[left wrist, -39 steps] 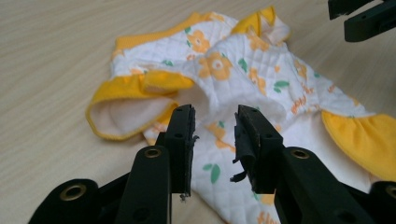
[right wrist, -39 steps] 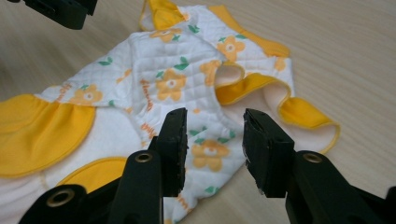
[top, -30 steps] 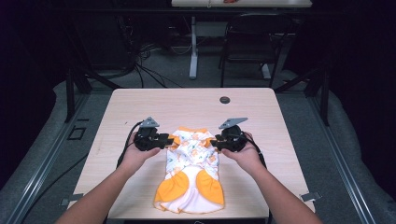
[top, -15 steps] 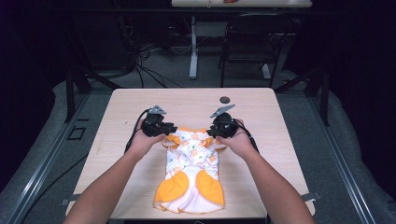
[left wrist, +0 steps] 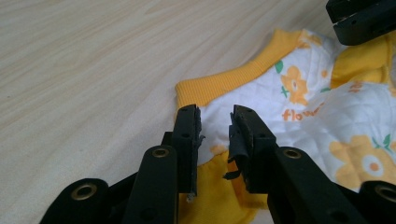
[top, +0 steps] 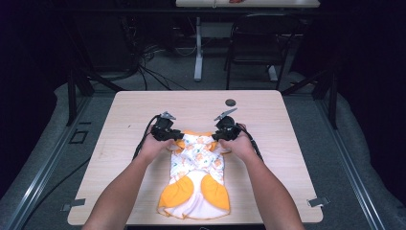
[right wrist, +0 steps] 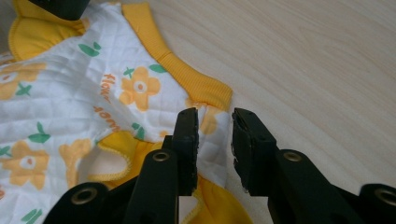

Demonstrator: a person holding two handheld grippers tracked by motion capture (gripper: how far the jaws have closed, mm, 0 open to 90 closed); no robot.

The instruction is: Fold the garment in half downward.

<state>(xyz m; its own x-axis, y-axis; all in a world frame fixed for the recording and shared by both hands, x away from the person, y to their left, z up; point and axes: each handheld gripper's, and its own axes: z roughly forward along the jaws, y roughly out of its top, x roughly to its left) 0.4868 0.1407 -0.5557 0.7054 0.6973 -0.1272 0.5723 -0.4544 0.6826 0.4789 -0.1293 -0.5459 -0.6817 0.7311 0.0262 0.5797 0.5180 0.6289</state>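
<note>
1. A small quilted garment [top: 196, 177], white with orange flowers and yellow trim, was laid flat on the wooden table [top: 287, 158], its long axis running from the far collar end toward the near edge where the person sat.

2. The left gripper [top: 168, 135] was placed at the garment's far left corner and the right gripper [top: 221, 134] at its far right corner, so that the collar end was bracketed from both sides, each hand being nearest to its own corner.

3. In the left gripper view, the jaws of the left gripper [left wrist: 215, 140] were seen parted by a narrow gap, with the yellow ribbed collar band [left wrist: 224, 80] lying just ahead of the tips and cloth under them; nothing was pinched between them.

4. In the right gripper view, the right gripper [right wrist: 215, 142] was likewise held narrowly open, the end of the ribbed band [right wrist: 205, 88] lying just ahead of the left jaw and bare table beyond the right jaw; no fabric was gripped.

5. The garment's body was therefore found inward of and toward the person from both sets of fingers.

6. It was judged that the coming move depended on each shoulder corner being taken at the band, since both corners lay equally close and the fold line would cross the long axis.
</note>
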